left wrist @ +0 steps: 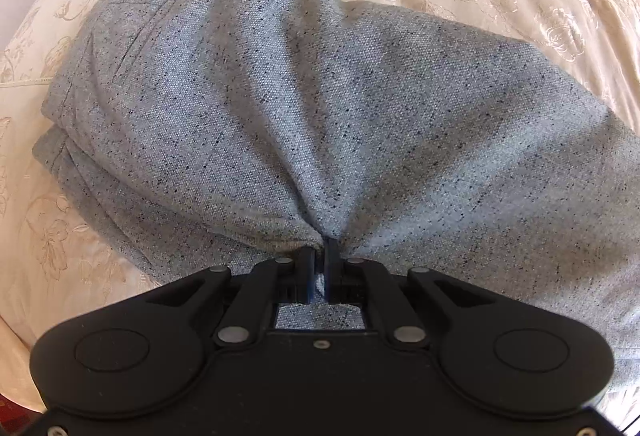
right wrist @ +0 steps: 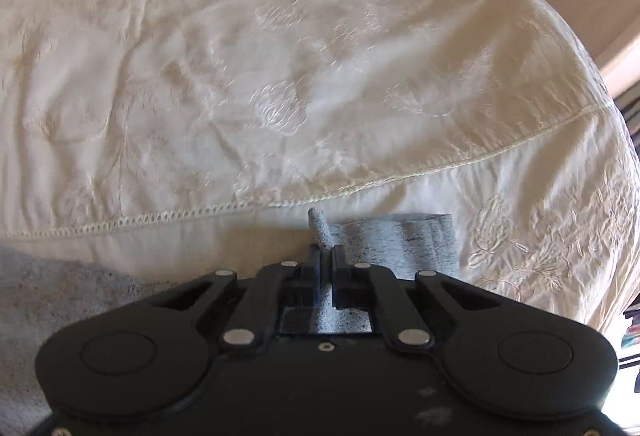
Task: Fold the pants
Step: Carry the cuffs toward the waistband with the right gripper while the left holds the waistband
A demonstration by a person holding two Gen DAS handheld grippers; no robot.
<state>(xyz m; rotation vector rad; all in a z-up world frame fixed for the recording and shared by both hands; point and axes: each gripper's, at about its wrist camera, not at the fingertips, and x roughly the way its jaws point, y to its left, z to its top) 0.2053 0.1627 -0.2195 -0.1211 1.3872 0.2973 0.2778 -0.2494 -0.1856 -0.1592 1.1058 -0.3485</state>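
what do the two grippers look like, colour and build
Both are matte black plastic. The left gripper and right gripper each have two slim flat fingers on linkage arms with silver rivet pins, plus round raised discs on a wide body. No cables, sleeves or markings show.

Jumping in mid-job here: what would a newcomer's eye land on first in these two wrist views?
First, the grey speckled pants, bunched in radiating creases across the left wrist view, with the left gripper shut on a pinch of the cloth. In the right wrist view, the right gripper clamps another grey fold, over the cream embroidered bedspread.
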